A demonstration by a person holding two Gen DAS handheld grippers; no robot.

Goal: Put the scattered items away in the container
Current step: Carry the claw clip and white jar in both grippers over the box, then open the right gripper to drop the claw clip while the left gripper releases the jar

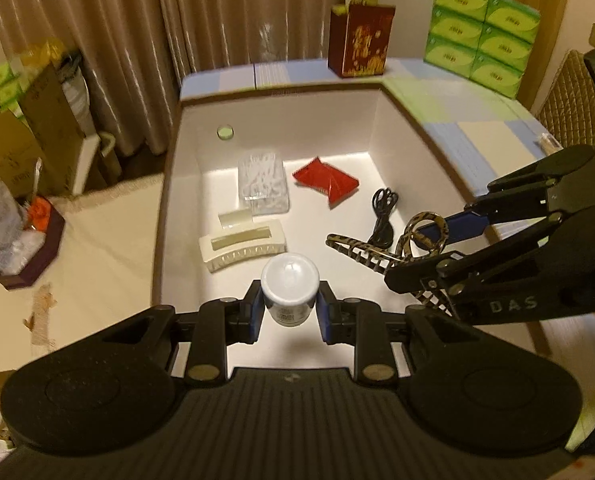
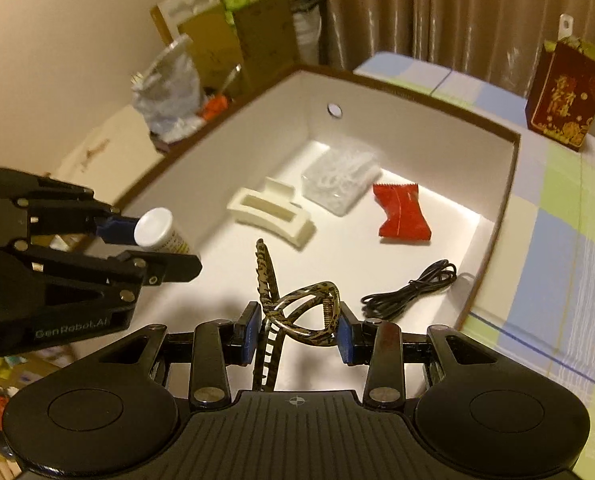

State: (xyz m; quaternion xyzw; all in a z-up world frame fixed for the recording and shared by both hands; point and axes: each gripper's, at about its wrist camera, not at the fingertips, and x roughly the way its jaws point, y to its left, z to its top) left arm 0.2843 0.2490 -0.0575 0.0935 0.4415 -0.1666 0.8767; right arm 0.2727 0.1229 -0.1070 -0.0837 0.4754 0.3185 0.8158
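- My left fingers (image 1: 290,307) grip the small white-capped plastic bottle (image 1: 290,288) by its sides: light, rigid, slick.
- My right fingers (image 2: 299,332) clamp the leopard-print plastic claw clip (image 2: 297,312) at its looped handles: brittle, springy.

Below the left gripper (image 1: 290,307) and its bottle (image 1: 290,280) is the container (image 1: 281,92). In it, ahead, lies a hair clip (image 1: 243,246); beyond it a clear packet (image 1: 263,182); right of these a snack packet (image 1: 326,182) and a cable (image 1: 383,216).
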